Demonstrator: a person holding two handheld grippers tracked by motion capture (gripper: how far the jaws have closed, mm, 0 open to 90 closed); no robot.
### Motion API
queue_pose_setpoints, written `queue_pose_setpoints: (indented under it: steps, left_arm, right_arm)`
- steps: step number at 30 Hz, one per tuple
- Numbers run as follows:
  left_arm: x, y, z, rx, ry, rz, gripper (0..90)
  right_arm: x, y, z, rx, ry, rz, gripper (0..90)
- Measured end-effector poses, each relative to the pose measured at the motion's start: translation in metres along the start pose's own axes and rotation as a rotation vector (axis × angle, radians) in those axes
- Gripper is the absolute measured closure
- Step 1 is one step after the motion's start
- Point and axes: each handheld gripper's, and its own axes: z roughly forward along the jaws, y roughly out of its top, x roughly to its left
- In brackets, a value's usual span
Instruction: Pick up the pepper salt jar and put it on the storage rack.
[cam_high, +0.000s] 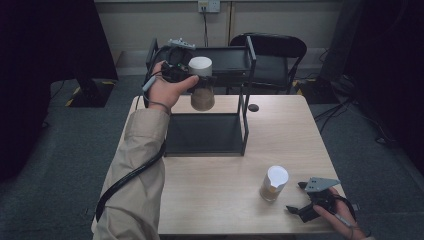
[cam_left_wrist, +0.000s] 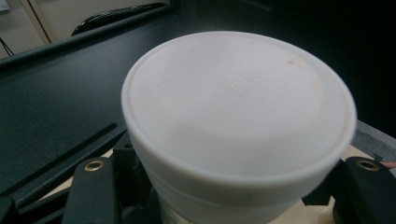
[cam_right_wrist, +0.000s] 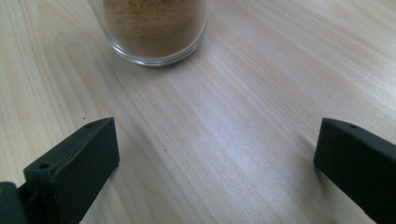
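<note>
One jar (cam_high: 202, 85) hangs upright, clamped in the left gripper (cam_high: 197, 82) beside the shelf's top tier (cam_high: 227, 59); the right gripper (cam_high: 312, 197) rests wide open.

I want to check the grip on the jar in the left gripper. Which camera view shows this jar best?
The high view: the jar shows whole, white lid and brown contents, held by the left gripper above the black shelf. The left gripper view gives mostly its lid.
</note>
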Motion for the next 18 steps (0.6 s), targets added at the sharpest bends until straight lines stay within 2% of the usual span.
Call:
queue_pose_setpoints:
  steps: [18]
  left_arm:
    - [0.002, 0.026, -0.015, 0.009, 0.030, -0.005, 34.6]
  right_arm:
    - [0.000, 0.000, 0.000, 0.000, 0.000, 0.000, 0.0]
